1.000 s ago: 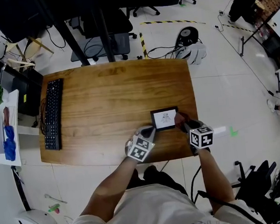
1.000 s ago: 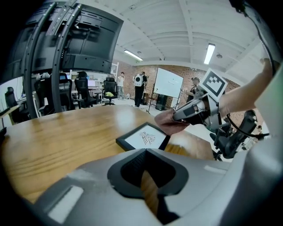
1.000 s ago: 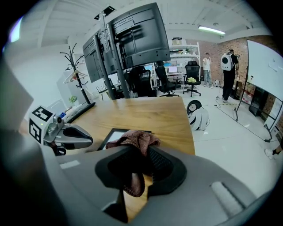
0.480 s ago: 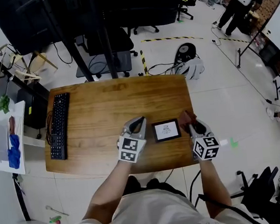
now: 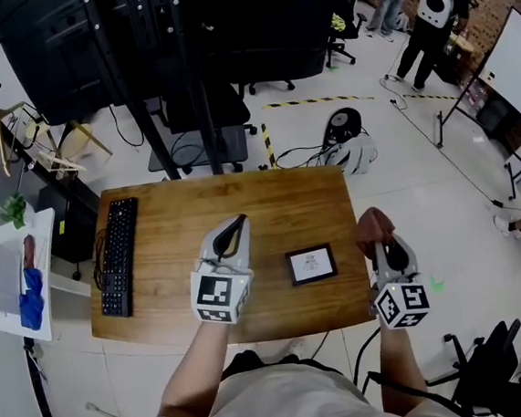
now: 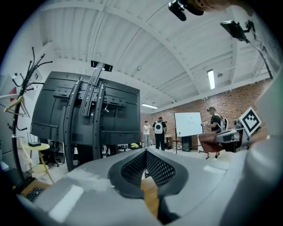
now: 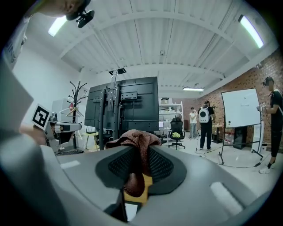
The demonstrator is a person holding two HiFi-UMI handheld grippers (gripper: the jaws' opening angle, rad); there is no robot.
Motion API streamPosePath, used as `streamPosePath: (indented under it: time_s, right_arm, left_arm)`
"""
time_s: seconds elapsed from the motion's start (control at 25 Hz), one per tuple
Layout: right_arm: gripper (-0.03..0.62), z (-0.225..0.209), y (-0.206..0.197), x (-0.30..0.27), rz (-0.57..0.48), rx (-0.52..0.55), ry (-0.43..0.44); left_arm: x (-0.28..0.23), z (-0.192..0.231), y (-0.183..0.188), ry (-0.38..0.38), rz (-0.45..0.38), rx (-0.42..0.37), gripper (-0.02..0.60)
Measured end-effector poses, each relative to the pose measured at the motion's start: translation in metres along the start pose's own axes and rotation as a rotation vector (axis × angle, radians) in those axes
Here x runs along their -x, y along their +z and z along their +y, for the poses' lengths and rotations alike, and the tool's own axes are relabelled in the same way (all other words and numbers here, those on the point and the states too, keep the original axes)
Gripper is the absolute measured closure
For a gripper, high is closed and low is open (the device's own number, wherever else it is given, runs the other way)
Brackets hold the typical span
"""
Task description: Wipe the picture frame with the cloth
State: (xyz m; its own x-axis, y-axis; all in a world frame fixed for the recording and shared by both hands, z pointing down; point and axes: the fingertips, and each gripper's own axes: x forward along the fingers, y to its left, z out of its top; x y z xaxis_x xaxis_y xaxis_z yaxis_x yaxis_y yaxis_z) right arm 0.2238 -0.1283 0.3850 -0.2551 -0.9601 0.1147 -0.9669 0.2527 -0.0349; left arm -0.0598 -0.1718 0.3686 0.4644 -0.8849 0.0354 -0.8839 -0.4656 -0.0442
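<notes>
Over the wooden surface (image 5: 269,198), two hand-held grippers flank a picture frame (image 5: 311,264).
A black keyboard (image 5: 118,256) lies along the surface's left side. The left hand-held gripper (image 5: 236,222) is over the middle, its jaws together with nothing between them. The right hand-held gripper (image 5: 380,239), just off the right edge, is clamped on a brown cloth (image 5: 373,224). The picture frame lies flat near the front edge, touching neither.

Left claw (image 5: 235,224) and right claw (image 5: 379,236) now clear of picture frame (image 5: 311,264).
</notes>
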Motion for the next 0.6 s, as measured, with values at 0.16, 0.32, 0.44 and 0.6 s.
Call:
streamPosePath:
  time_s: [0.16,0.32,0.44,0.6]
  right_arm:
    - [0.508,-0.002,0.022,0.019,-0.046,-0.004,-0.029]
    - [0.510,-0.002,0.031,0.025,-0.061,0.008,-0.040]
    - [0.511,-0.001,0.032,0.024,-0.064,0.011,-0.047]
    - [0.514,0.001,0.032,0.025,-0.067,0.016,-0.049]
  left_arm:
    - [0.015,0.013,0.025,0.029,-0.035,0.005,0.577]
    - [0.016,0.019,0.032,0.035,-0.049,0.002,0.577]
    - [0.015,0.019,0.029,0.030,-0.038,0.003,0.577]
    - [0.017,0.015,0.028,0.018,-0.036,0.002,0.577]
